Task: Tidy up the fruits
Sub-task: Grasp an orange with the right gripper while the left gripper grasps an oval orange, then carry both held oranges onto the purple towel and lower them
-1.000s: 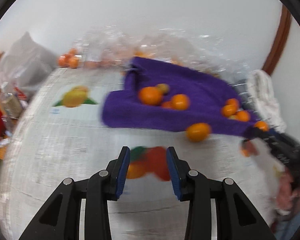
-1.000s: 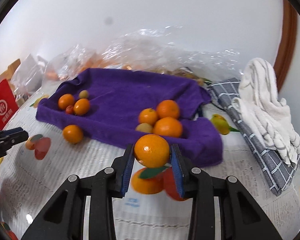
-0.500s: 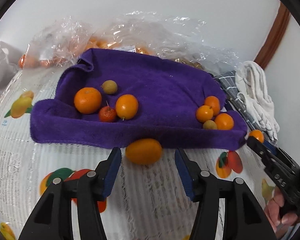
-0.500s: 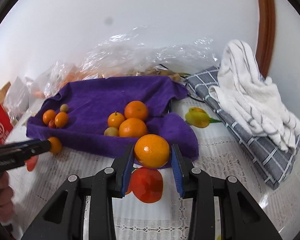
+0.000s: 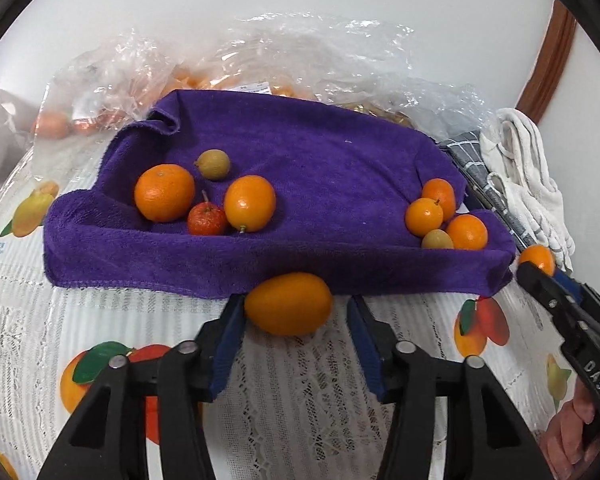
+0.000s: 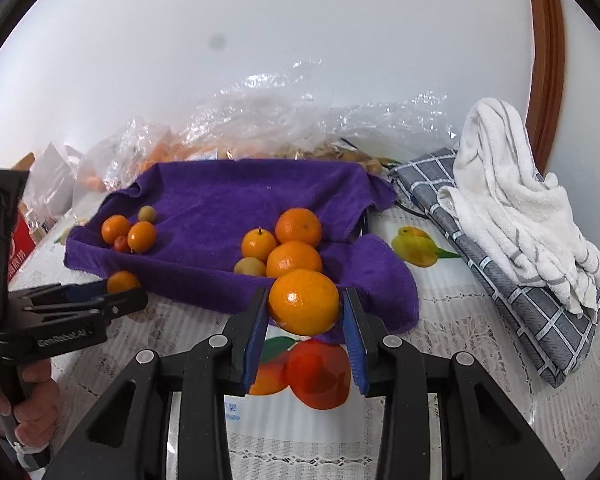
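Left gripper (image 5: 296, 312) has just been closing around the oval orange fruit (image 5: 288, 309); the fruit sits between the fingers (image 5: 230, 336), the left pad touching or nearly so, a small gap showing on the right pad, so not gripped yet. The fruit lies on the worktop (image 5: 300, 400) right against the near edge of the purple towel (image 5: 320, 160).

Right gripper (image 6: 305, 312) is clamped on a round orange (image 6: 303, 301), held just above the towel's near right corner.

Handling guess: the oval fruit is light, firm-skinned, smooth and glossy, likely to roll or squirt out if pinched off-centre. Take it across the short axis at its widest middle, with modest squeeze to avoid bruising. The towel edge behind may stop it rolling away.

Looks: the oval fruit is elongated, plain bright orange, shiny, no stem visible. The round orange is dimpled, with a highlight on the skin.

Two fruit clusters lie on the towel: the left group (image 5: 204, 200) has two oranges, a small red one and a small yellowish one; the right group (image 5: 444, 216) has three oranges and a yellowish one. Crinkled plastic bags (image 5: 300, 56) lie behind the towel.
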`<state>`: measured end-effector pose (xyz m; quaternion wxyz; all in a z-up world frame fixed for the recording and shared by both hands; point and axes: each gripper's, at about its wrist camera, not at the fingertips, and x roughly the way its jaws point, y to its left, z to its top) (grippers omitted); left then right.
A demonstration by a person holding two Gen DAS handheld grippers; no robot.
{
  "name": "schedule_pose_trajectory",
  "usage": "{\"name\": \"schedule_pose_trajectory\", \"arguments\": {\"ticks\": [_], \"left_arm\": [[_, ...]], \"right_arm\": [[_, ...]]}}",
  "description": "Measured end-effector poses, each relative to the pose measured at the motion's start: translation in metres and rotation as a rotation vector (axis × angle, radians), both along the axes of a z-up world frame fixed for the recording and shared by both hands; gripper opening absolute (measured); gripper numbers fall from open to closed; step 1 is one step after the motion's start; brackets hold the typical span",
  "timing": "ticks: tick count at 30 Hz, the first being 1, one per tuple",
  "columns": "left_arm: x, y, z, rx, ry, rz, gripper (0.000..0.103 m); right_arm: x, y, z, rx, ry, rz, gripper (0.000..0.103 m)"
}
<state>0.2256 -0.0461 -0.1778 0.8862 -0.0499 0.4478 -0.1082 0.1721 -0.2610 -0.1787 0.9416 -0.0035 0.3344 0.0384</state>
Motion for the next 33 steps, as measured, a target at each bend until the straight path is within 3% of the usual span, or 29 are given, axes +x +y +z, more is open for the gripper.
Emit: {"name": "schedule_pose_trajectory", "arguments": {"ticks": [5, 19, 33], "left_arm": [[-0.001, 0.009, 0.001, -0.053, -0.002, 0.012, 0.041], [-0.019, -0.002, 0.020, -0.041, -0.118, -0.046, 0.041], [-0.020, 0.014, 0.035, -0.080, -0.175, 0.001, 0.041]], "right_arm": [[0.001, -0.005, -0.001, 0.045, -0.007, -0.012, 0.036], [0.001, -0.007, -0.004, 0.055, -0.020, -0.034, 0.036], [0.000, -0.012, -0.002, 0.067, -0.034, -0.053, 0.036]]}}
